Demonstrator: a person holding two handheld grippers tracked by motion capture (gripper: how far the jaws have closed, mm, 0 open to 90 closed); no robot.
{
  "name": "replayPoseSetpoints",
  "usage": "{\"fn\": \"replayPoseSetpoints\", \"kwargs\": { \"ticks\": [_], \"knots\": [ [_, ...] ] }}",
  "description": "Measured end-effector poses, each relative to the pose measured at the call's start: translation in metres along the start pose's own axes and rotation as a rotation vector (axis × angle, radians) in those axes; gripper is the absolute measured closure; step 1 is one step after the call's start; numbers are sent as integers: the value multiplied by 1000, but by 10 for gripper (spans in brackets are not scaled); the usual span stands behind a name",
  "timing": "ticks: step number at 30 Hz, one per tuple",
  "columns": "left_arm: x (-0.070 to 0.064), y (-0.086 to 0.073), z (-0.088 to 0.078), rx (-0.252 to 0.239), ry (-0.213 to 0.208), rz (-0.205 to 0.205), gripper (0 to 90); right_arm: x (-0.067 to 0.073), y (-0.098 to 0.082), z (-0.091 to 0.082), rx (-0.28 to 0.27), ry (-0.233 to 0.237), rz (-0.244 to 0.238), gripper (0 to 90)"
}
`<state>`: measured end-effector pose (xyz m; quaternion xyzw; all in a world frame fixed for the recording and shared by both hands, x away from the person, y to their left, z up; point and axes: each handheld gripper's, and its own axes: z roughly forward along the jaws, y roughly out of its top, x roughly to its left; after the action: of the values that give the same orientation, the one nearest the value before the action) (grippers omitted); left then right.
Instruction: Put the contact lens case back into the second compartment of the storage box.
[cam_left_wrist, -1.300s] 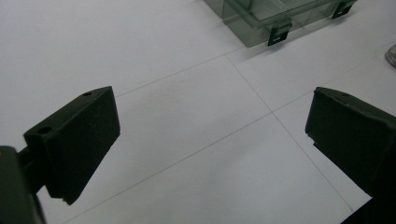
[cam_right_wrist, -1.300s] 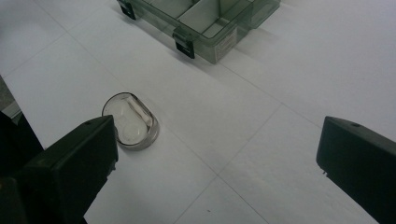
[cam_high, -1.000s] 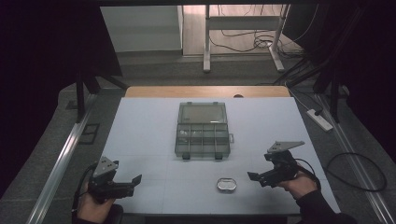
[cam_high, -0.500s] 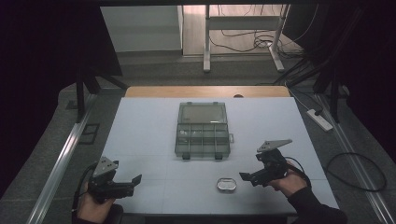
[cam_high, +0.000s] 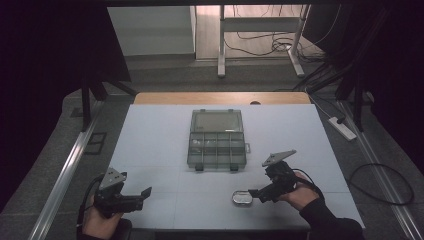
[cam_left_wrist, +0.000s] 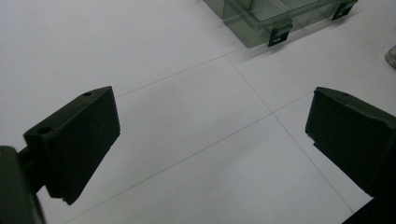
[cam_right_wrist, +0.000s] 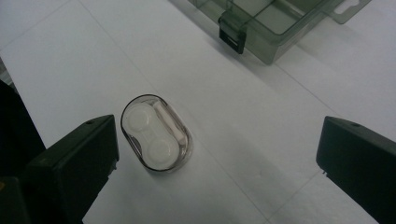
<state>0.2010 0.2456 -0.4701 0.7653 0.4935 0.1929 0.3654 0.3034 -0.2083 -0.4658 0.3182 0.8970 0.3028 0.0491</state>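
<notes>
A small clear oval case (cam_high: 242, 198) with two round wells lies on the white table top near the front edge; the right gripper view has the case (cam_right_wrist: 156, 133) just inside its left jaw. My right gripper (cam_high: 256, 194) stands open right beside it, jaws wide apart (cam_right_wrist: 215, 154), nothing held. A grey see-through compartment box (cam_high: 216, 139) sits at the table's middle, its lid laid back. My left gripper (cam_high: 144, 196) rests open at the front left, over bare table (cam_left_wrist: 210, 135), with the box's latch corner (cam_left_wrist: 280, 14) far ahead.
The white sheet (cam_high: 160, 140) covers the table, with a wooden strip (cam_high: 220, 97) along the far edge. On the floor to the right lie a power strip (cam_high: 342, 127) and cables. Another desk's legs (cam_high: 220, 45) stand beyond.
My right gripper has moved left and slightly forward across the table, up to the oval case. The left gripper has stayed in place.
</notes>
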Motion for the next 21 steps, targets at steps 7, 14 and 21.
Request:
{"fn": "replayPoseSetpoints", "kwargs": {
  "ticks": [7,14,21],
  "knots": [
    [0,0,0,0,-1,-1,31,9,5,7,36,6,-30,0],
    [0,0,0,0,-2,-1,30,14,8,14,60,17,-39,0],
    [0,0,0,0,-2,-1,31,21,12,27,105,32,-62,0]
  ]
}}
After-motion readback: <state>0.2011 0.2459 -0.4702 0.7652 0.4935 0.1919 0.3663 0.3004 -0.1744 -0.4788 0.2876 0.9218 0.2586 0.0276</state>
